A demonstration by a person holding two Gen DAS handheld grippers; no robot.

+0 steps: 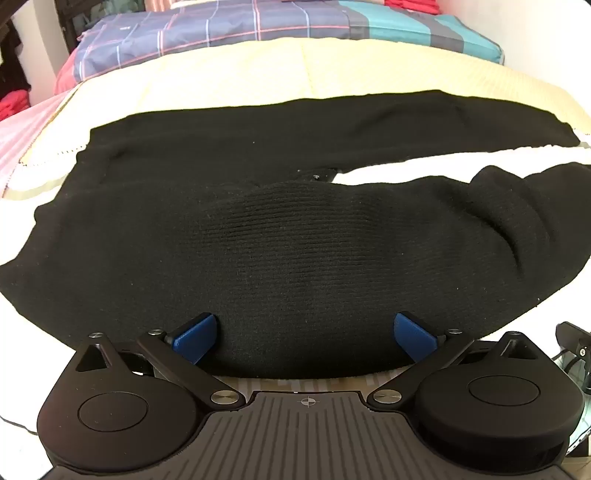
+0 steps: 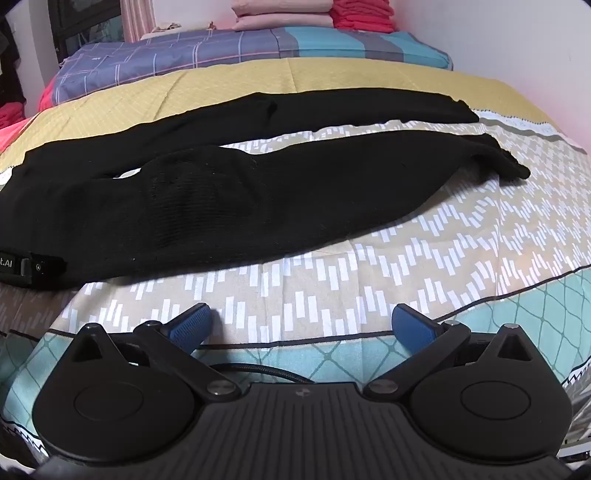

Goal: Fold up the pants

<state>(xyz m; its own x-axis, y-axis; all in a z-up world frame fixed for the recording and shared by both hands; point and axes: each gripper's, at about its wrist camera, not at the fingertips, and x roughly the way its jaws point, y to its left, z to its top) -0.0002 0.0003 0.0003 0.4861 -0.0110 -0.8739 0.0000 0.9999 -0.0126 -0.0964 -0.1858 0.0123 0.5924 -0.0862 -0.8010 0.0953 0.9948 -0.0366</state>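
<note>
Black knit pants [image 1: 280, 243] lie spread flat across the bed, waist to the left and both legs running off to the right, with a gap between the legs. My left gripper [image 1: 304, 332] is open, its blue pads [image 1: 194, 336] wide apart over the near edge of the upper leg, nothing pinched between them. In the right wrist view the pants [image 2: 229, 192] stretch from the left edge to the cuffs [image 2: 509, 162]. My right gripper [image 2: 301, 326] hangs open over bare bedsheet, a little short of the near leg. The left tool's body [image 2: 33, 271] shows at the left edge.
The bedsheet [image 2: 424, 240] has a beige and white dash pattern, a yellow band behind and a teal diamond border in front. A plaid blue pillow [image 2: 184, 53] lies at the back, with folded pink and red clothes [image 2: 314, 16] stacked behind it. A wall stands at the right.
</note>
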